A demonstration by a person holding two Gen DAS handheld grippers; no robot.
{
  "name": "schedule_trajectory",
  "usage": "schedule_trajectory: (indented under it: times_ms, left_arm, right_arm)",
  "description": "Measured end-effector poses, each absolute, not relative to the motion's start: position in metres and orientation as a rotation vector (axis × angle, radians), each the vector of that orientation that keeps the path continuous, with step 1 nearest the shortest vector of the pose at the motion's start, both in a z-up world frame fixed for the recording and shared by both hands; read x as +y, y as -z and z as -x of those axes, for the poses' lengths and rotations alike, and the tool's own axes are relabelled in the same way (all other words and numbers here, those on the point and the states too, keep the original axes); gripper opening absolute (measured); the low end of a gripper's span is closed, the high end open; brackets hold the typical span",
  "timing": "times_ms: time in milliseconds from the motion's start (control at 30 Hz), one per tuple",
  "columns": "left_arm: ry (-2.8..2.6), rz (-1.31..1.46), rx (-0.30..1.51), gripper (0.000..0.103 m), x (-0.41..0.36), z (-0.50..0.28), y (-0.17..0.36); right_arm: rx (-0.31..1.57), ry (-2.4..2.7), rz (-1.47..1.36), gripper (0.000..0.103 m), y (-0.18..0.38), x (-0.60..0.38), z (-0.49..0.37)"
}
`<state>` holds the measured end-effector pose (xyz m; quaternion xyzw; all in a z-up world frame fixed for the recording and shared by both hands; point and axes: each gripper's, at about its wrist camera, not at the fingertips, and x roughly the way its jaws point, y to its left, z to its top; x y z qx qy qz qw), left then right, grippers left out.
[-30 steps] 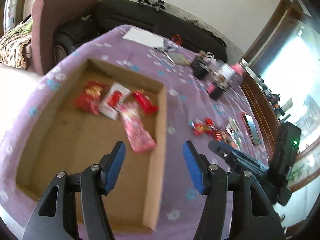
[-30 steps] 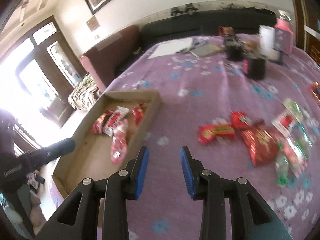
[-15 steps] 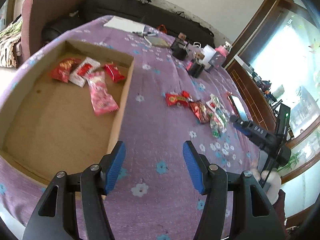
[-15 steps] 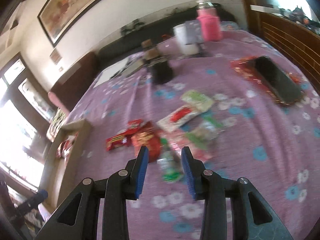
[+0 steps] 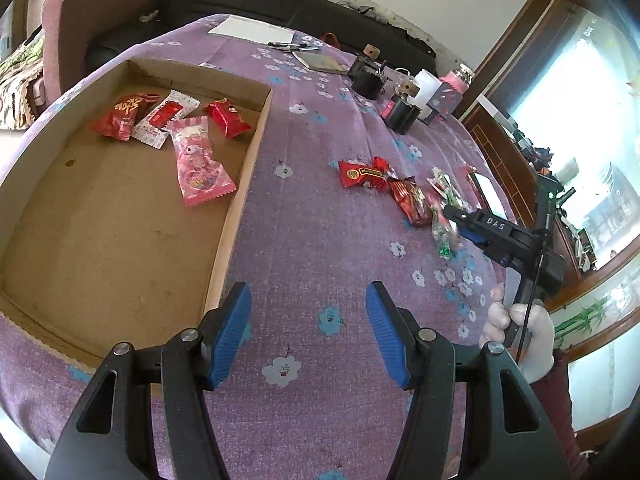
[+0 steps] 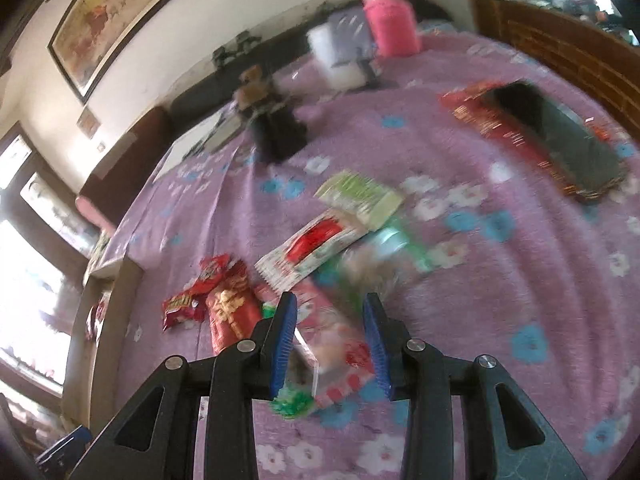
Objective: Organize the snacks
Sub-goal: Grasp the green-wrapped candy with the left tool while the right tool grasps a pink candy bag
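Purple floral cloth: right gripper fingers straddle a pink snack packet.

A purple flowered cloth is spread over the bench. At its far end a pink bottle, a white cup, black jars and white paper are seen; a dark phone lies on red packaging.
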<state>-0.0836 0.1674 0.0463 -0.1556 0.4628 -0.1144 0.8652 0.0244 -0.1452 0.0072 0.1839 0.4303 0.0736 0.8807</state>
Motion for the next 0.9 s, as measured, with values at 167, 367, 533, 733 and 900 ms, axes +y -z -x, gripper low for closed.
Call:
schedule_trajectory:
  times_ms: [167, 367, 533, 733, 900]
  left_arm:
    - [0.244, 0.318, 0.979, 0.059, 0.162, 0.079, -0.044]
    - [0.262, 0.319, 0.996, 0.059, 0.149, 0.071, -0.038]
    - [0.284, 0.290, 1.009, 0.058, 0.135, 0.069, -0.034]
    - [0.284, 0.215, 1.014, 0.058, 0.121, 0.066, -0.033]
    - [0.288, 0.146, 0.996, 0.058, 0.100, 0.054, -0.032]
  right_arm:
    - [0.954, -0.382, -0.323, 0.029, -0.003, -0.109, -0.008]
    - [0.930, -0.350, -0.317, 0.034, -0.005, -0.109, -0.003]
    - [0.928, -0.314, -0.308, 0.034, -0.002, -0.095, -0.009]
    - [0.889, -0.223, -0.224, 0.025, -0.008, -0.094, -0.005]
    - [0.867, -0.167, -0.335, 0.025, -0.004, -0.129, -0.005]
